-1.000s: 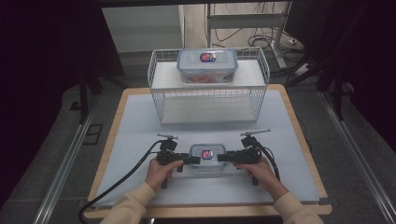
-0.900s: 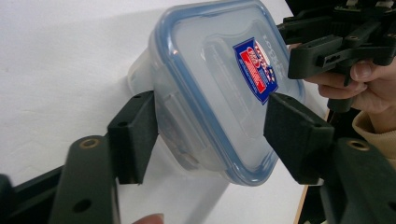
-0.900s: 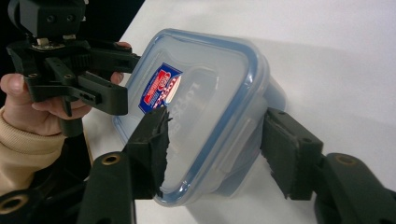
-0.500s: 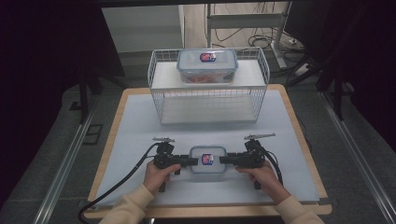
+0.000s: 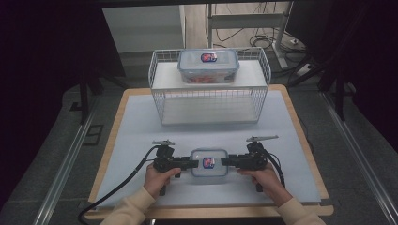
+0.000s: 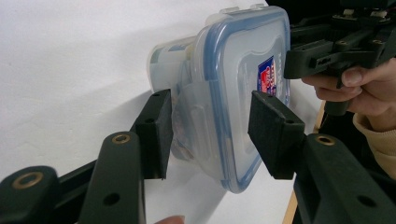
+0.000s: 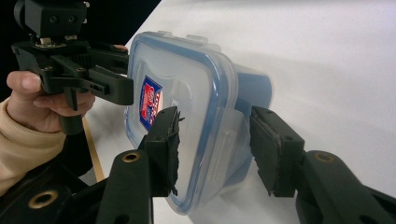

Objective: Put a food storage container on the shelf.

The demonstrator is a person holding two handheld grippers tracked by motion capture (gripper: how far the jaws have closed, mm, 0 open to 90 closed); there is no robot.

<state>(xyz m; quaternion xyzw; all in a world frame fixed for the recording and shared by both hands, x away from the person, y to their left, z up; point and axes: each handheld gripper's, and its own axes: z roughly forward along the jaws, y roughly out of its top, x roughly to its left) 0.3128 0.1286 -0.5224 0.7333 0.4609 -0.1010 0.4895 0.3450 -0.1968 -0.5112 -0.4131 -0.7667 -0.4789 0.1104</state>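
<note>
We are closing both the left gripper and the right gripper onto opposite ends of the small lidded container near the table's front edge, pads seemingly touching its side latches, treating its smooth, rigid plastic as light but slippery.

Quick count, everything placed off wire basket:

- wire basket: 1, at far end of table
- clear containers with blue-rimmed lids: 2. One on top of basket, other well in front of basket, near person's edge
- red-blue lid stickers: 2, one per container
- handheld grippers: 2, left gripper and right gripper, both in front of basket, one each side of near container
- hands: 2
- table: 1, under basket
</note>
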